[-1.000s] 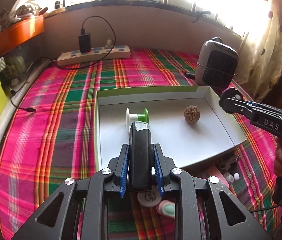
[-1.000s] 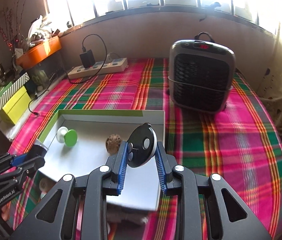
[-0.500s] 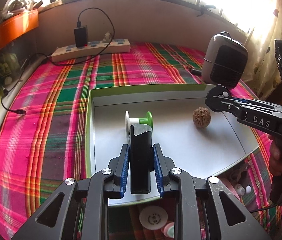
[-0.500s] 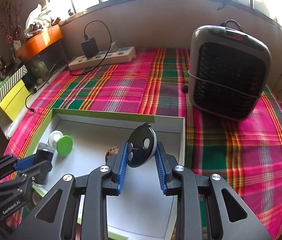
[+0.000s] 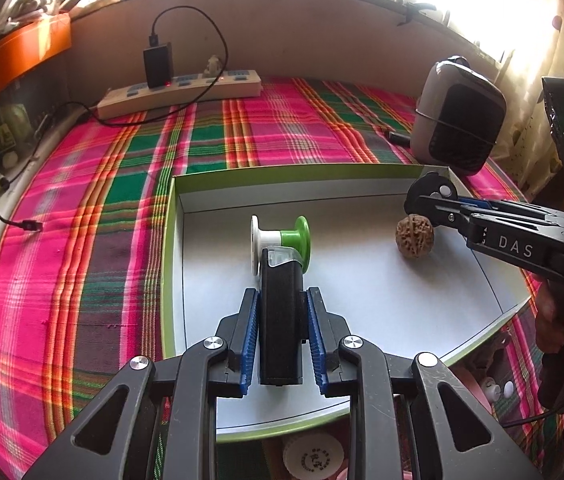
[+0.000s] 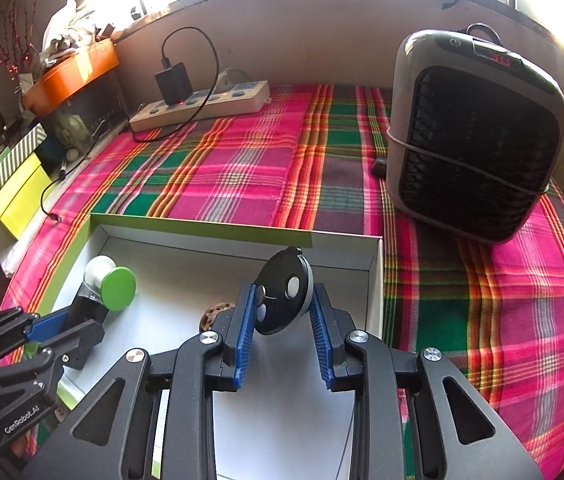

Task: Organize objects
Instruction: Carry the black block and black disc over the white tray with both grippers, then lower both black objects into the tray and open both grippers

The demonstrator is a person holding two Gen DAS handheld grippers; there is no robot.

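Currently mid-placement into the shallow white cardboard tray with green rim (image 5: 170, 240), far wall toward the window. Left gripper (image 5: 282, 332): jaws clamped on a matte black rectangular block with clear cap (image 5: 281, 320), held over the tray's left half, just short of the white-and-green plastic spool (image 5: 280, 236) and perhaps touching it. Right gripper (image 6: 282, 330): jaws clamped on a flat black disc with pale round studs (image 6: 283, 296), tilted on edge above the brown wrinkled walnut (image 5: 414, 236). Next, likely: lower each, set down clear of spool and walnut, then release.
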